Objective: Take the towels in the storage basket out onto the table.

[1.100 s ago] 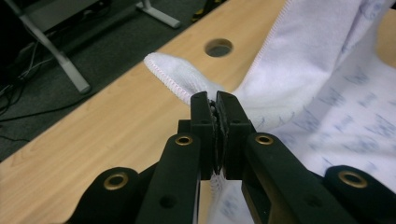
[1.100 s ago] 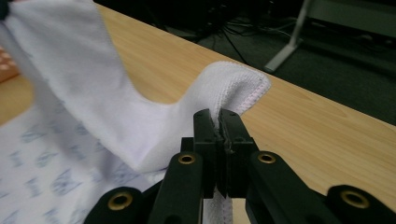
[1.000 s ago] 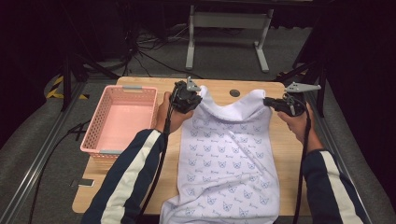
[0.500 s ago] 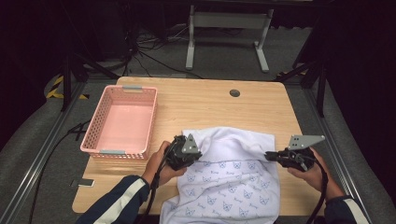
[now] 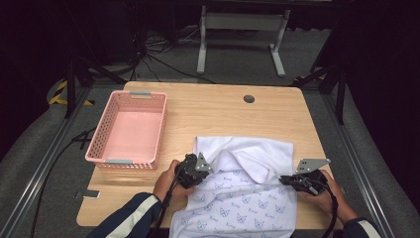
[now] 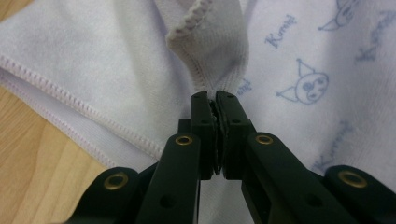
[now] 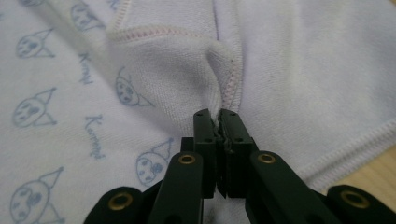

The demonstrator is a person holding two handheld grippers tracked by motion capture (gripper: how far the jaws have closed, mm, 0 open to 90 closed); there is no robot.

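A white cloth (image 5: 247,183) printed with small blue cartoon faces lies on the near half of the wooden table, its far part folded back toward me so the plain underside shows. My left gripper (image 5: 199,172) is shut on a bunched hemmed edge of the cloth (image 6: 210,51) at the fold's left side. My right gripper (image 5: 285,179) is shut on a pinch of the cloth (image 7: 205,70) at the fold's right side. In both gripper views the black jaws are pressed together with fabric between them.
A pink plastic basket (image 5: 130,130) stands empty at the table's left. A round cable hole (image 5: 249,98) sits near the far edge. The bare wooden table (image 5: 223,116) spreads beyond the cloth. A white stand frame (image 5: 237,29) is on the floor behind.
Both grippers have pulled the cloth's far edge from the back of the table toward me, folding the cloth over itself. In the last half second they barely moved.
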